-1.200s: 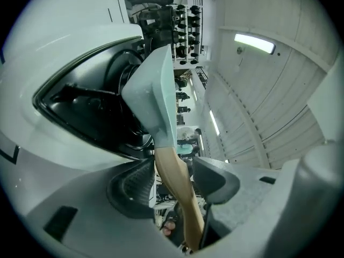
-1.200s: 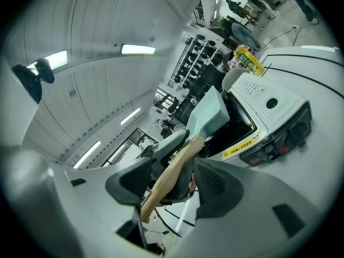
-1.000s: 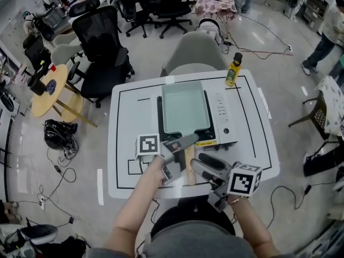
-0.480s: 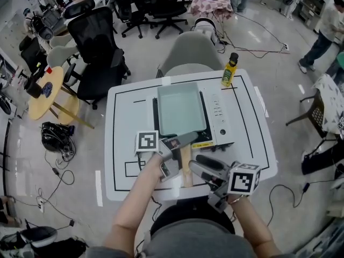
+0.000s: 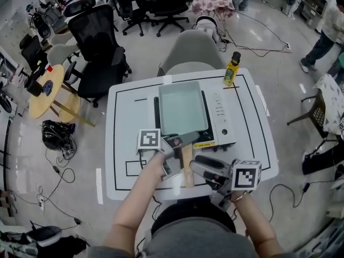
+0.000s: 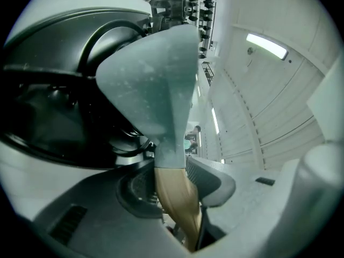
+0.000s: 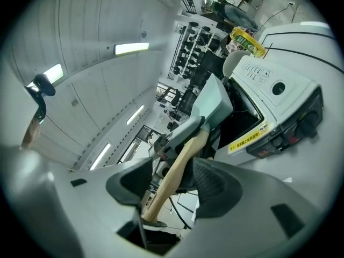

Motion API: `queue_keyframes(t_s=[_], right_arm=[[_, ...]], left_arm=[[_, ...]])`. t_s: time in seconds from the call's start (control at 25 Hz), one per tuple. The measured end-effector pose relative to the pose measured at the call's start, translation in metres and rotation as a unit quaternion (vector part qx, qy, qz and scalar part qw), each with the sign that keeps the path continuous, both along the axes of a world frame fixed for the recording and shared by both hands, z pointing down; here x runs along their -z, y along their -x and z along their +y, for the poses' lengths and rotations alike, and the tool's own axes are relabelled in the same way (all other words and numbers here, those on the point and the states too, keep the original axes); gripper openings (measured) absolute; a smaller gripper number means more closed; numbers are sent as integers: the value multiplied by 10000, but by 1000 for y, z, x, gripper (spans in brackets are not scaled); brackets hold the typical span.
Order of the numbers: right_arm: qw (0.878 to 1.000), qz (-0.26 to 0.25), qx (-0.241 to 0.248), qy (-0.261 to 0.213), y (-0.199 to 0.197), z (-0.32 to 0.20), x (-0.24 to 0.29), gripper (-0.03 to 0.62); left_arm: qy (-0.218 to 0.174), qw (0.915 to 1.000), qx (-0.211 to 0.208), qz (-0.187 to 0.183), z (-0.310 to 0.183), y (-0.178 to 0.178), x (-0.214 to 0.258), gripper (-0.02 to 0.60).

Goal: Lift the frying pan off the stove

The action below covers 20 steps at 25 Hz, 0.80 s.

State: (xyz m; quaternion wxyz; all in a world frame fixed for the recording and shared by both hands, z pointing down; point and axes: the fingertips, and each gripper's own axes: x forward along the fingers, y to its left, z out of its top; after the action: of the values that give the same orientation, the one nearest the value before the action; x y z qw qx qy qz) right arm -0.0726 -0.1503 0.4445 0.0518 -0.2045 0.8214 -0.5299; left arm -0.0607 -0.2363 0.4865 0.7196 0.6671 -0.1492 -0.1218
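Observation:
A pale green rectangular frying pan (image 5: 181,107) sits on the portable stove (image 5: 220,120), its wooden handle (image 5: 186,165) pointing toward me. My left gripper (image 5: 180,143) reaches across the handle near the pan's neck. Its jaws have just been closing, and in the left gripper view both pads press on the wooden handle (image 6: 174,198). My right gripper (image 5: 201,166) lies to the right of the handle's near end. In the right gripper view the handle (image 7: 174,168) runs between its wide jaws with a gap at the left pad.
The white table (image 5: 129,122) carries black marking lines. A yellow oil bottle (image 5: 233,69) stands at the far right of the stove. A grey chair (image 5: 191,52) is pushed in at the table's far side. The stove's knob and panel (image 7: 274,95) face my right gripper.
The left gripper's jaws have drawn in round the wooden handle. Both hands and the pan stay where they were.

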Motion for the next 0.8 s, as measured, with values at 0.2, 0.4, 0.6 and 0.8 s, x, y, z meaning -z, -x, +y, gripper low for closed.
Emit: queue_keyframes(t_s=[0.2,0.4,0.6,0.8], right_arm=[[9990,-257,300,220,3,-4,1,239],[9956,-559,628,401,13,-10,4,241],[9918,-718,770,730,18,-15,-4,235],[9875,-816,948,961,21,-18,-12,224]], left_arm=[[40,10000,19,26,0,-1,2,141],[-3,10000,14,34,0,0,2,141],[5,10000,22,-26,0,1,0,141],[-10,10000,35,-8,0,-1,0,141]])
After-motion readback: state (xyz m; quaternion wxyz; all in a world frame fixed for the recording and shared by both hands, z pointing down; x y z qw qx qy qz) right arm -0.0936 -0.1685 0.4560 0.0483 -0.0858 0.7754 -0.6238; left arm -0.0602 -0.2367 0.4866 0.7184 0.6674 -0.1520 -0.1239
